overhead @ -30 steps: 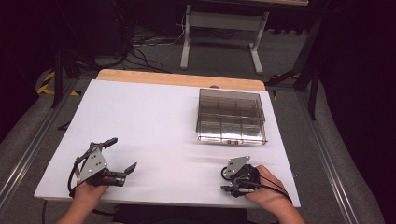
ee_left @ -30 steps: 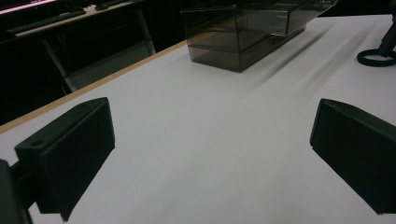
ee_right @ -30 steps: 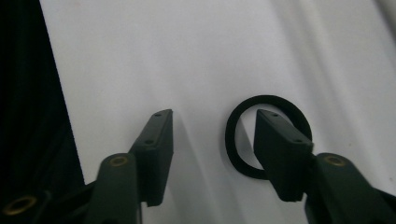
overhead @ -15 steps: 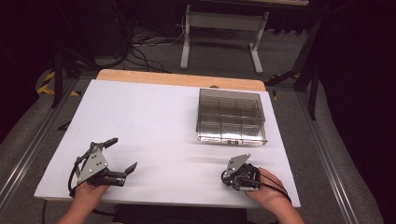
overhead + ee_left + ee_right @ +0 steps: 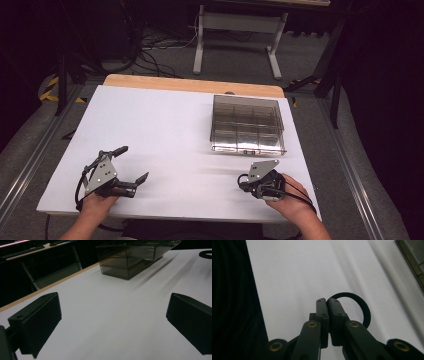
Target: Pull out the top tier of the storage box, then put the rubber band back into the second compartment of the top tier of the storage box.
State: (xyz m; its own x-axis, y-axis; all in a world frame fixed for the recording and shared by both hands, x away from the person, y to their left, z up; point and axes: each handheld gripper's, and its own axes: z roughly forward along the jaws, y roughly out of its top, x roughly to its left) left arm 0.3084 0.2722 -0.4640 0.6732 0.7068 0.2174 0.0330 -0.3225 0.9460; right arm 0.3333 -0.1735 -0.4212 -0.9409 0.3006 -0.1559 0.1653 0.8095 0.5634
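Observation:
My right gripper (image 5: 244, 183) is near the table's front right edge, its jaws shut on the rim of a thin black ring (image 5: 365, 312). In the right gripper view the two pads (image 5: 322, 308) press together, and the rest of the ring sticks out beyond them, close over the white tabletop (image 5: 294, 272). At the front left, my left gripper (image 5: 134, 163) rests in a hand. Its jaws stand wide open with nothing between them, as the left gripper view shows. A clear plastic compartment box (image 5: 247, 125) sits at the right back of the table.
The box (image 5: 130, 260) lies ahead and to the right of the left gripper, with bare white tabletop (image 5: 160, 125) between. A wooden strip (image 5: 190, 84) edges the table's far side. Beyond it are a metal stand and floor cables.
The right gripper's jaws have closed on the black ring. The right hand has risen a little, and its grey plate now shows. The left gripper has not moved.

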